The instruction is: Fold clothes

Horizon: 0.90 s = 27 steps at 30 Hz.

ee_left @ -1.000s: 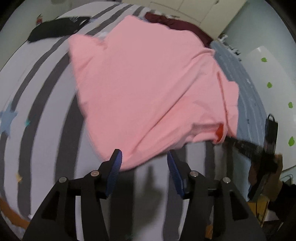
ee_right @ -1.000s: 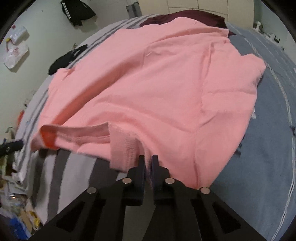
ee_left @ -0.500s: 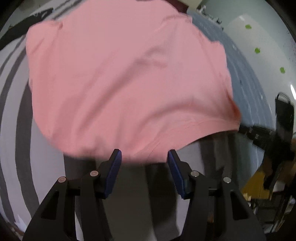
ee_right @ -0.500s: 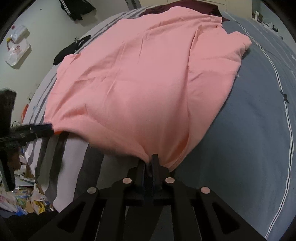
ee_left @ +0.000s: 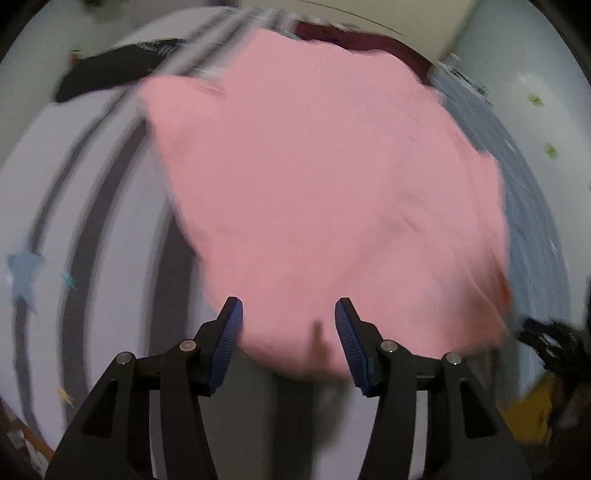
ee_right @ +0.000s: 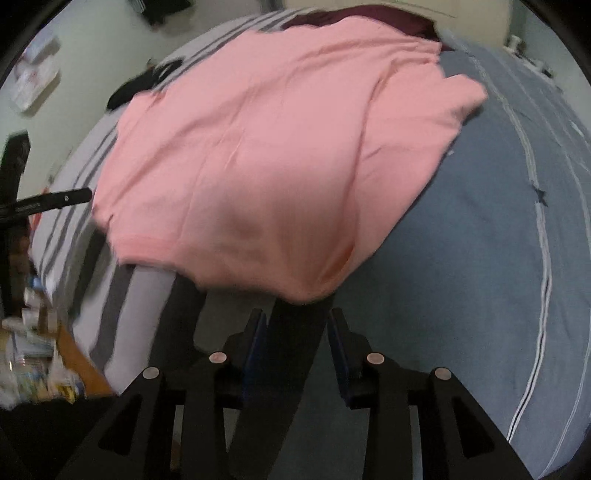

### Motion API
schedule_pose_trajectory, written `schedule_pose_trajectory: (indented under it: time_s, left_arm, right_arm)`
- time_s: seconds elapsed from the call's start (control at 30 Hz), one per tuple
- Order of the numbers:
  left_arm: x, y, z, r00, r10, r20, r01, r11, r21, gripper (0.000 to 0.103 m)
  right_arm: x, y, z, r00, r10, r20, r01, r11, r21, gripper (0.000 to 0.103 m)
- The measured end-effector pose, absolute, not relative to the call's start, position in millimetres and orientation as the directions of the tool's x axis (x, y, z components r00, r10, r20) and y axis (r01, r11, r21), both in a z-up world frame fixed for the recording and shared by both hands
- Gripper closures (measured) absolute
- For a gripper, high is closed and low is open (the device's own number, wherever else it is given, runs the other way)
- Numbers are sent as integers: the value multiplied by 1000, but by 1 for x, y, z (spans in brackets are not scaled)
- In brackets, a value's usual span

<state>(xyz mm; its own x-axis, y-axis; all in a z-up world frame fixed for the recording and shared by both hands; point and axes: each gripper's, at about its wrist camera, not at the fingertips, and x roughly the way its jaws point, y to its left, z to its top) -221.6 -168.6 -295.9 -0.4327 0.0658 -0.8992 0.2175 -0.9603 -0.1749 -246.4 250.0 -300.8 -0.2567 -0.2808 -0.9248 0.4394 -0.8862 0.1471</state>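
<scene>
One pink cotton T-shirt [ee_right: 266,166] lies spread out. One dark maroon garment [ee_right: 354,16] and one black garment [ee_left: 110,74] are visible. One grey-striped white sheet [ee_left: 92,206] and one blue-grey striped cover [ee_right: 498,258] are visible.

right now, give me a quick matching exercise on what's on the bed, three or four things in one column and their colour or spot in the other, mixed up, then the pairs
Things:
1. T-shirt
2. right gripper
3. black garment
4. plain half of the bedcover

Descriptions:
a. blue-grey
b. open, just short of the shirt's near edge
c. pink, spread flat
d. far left, on the striped cover

Pairs: 1-c, 2-b, 3-d, 4-a
</scene>
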Motion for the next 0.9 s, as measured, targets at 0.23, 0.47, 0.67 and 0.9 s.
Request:
schedule_pose_trajectory:
  time_s: [0.23,0.47,0.67,0.9]
  left_arm:
    - [-289,-275,-310,-481,-63,-874,437,-882,-177,53]
    - [-312,-338,-336,-493,-37,-869,454,-863,-221,53]
    - [-334,-327,-339,-538,88,-838,357,-877,-322,41]
    - [-354,-264,-327,-553,267,-789,170,-891,-420,72]
  right_arm:
    - [-318,223,-292,-387,-298,-873,288,-938,192,60]
    - [-358,158,-299,-400,-351,-847,340,-915,219,60]
    - [-378,119,-313,-401,-363,-841,301,-919,253,60]
    - [-393,110,-311,-413,-357,-838,266,-927,264,60]
